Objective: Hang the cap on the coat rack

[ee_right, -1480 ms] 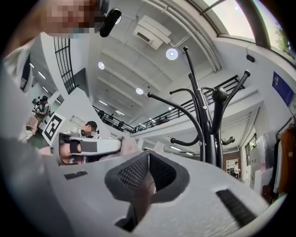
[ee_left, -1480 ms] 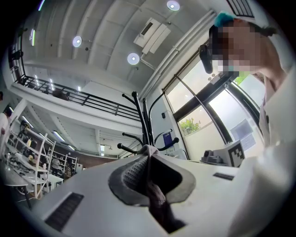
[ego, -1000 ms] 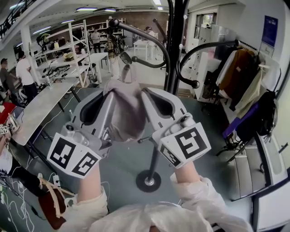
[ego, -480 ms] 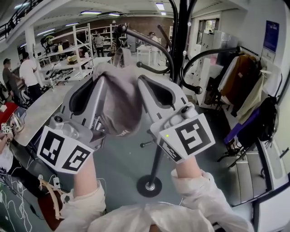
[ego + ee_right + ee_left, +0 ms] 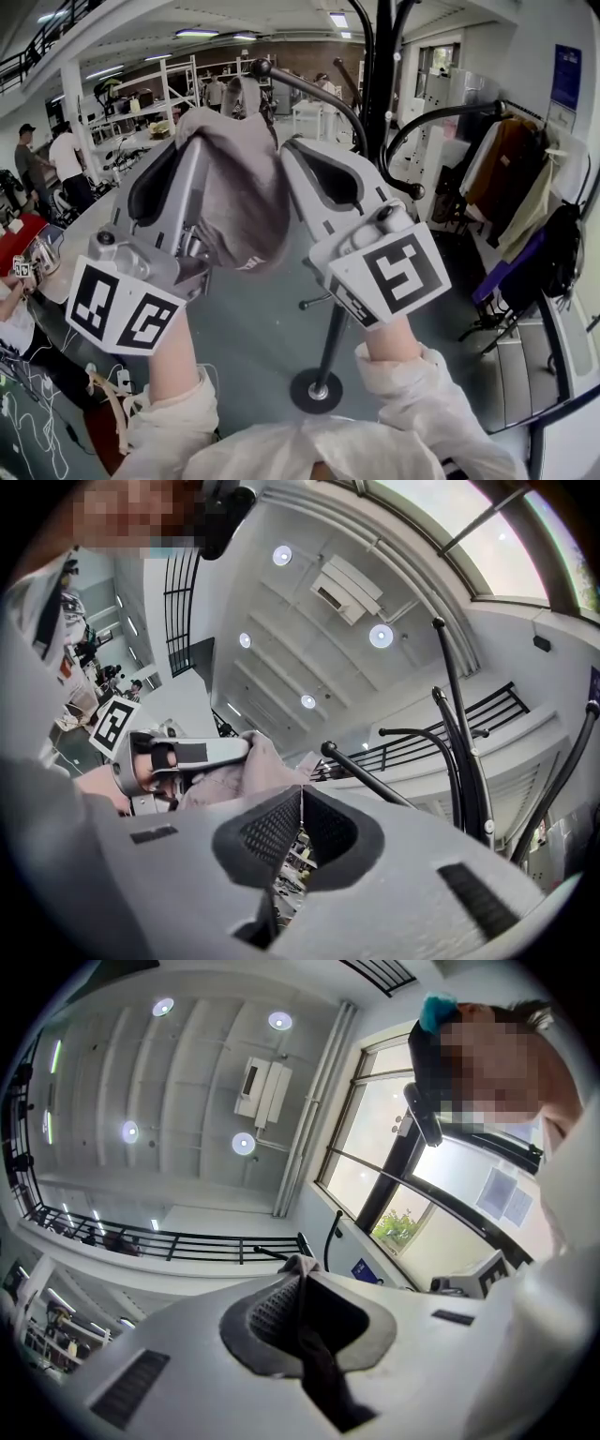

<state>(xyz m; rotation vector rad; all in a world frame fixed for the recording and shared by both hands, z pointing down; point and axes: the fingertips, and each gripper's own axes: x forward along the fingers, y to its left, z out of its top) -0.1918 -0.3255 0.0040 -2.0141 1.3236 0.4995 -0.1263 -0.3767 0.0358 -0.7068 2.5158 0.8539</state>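
A grey-brown cap (image 5: 239,202) hangs between my two raised grippers in the head view. My left gripper (image 5: 195,141) is shut on its left edge, and a dark strip of the fabric (image 5: 314,1354) runs between the left gripper's (image 5: 300,1274) closed jaws. My right gripper (image 5: 289,148) pinches the cap's right edge; in its own view the right gripper (image 5: 301,791) has its tips together, with cap cloth (image 5: 253,766) just beyond them. The black coat rack (image 5: 380,84) stands right behind the cap. One curved hook arm (image 5: 300,86) ends in a ball just above the cap's top.
The rack's round base (image 5: 316,391) sits on the floor below my hands. A rail of hung jackets and bags (image 5: 511,187) fills the right side. Work tables (image 5: 89,211), shelves and several people (image 5: 67,159) are at the left and back.
Both grippers have risen together with the cap. Its top has come up close under the ball end of the hook arm.
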